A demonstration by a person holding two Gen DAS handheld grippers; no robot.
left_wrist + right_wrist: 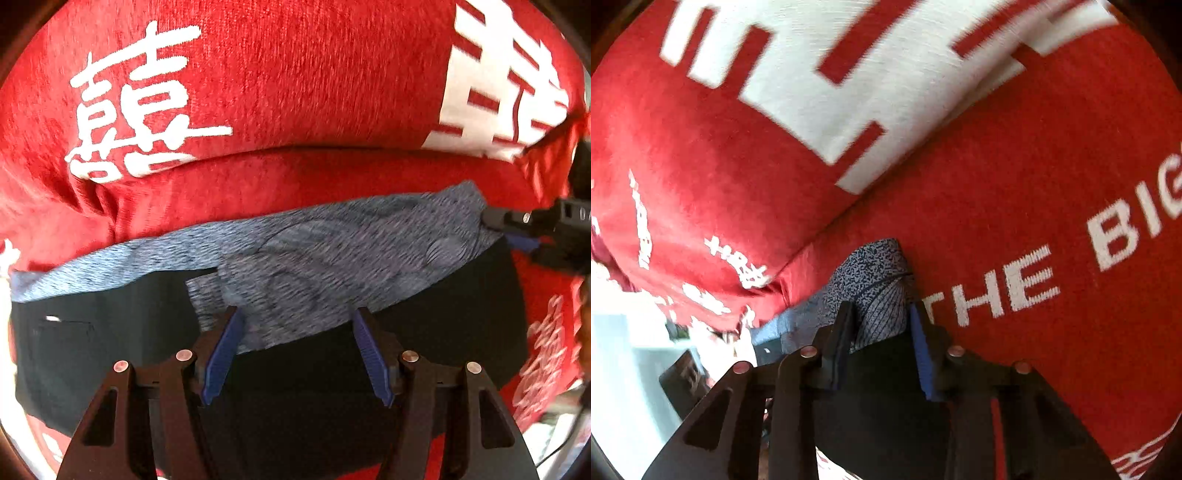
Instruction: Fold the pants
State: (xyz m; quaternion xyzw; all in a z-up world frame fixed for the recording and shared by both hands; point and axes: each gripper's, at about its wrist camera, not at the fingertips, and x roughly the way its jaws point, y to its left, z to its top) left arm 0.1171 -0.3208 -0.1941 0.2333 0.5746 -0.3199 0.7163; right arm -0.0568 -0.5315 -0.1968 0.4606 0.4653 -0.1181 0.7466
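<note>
The pants (317, 387) are black with a blue-grey mottled waistband (332, 258), lying on a red cloth (295, 74). My left gripper (295, 321) hangs open over the waistband, its blue pads either side of the fabric. My right gripper (495, 221) shows at the right edge of the left wrist view, at the waistband's right corner. In the right wrist view the right gripper (881, 314) has that mottled waistband corner (875, 273) between its fingers, with the black fabric (882, 387) below; the jaws stand partly apart around it.
The red cloth (1034, 184) carries large white characters (140, 107) and the words "THE BIG" (1071, 258). It folds upward behind the pants like a cushion back. A pale area and a dark object (683, 376) lie at the lower left of the right wrist view.
</note>
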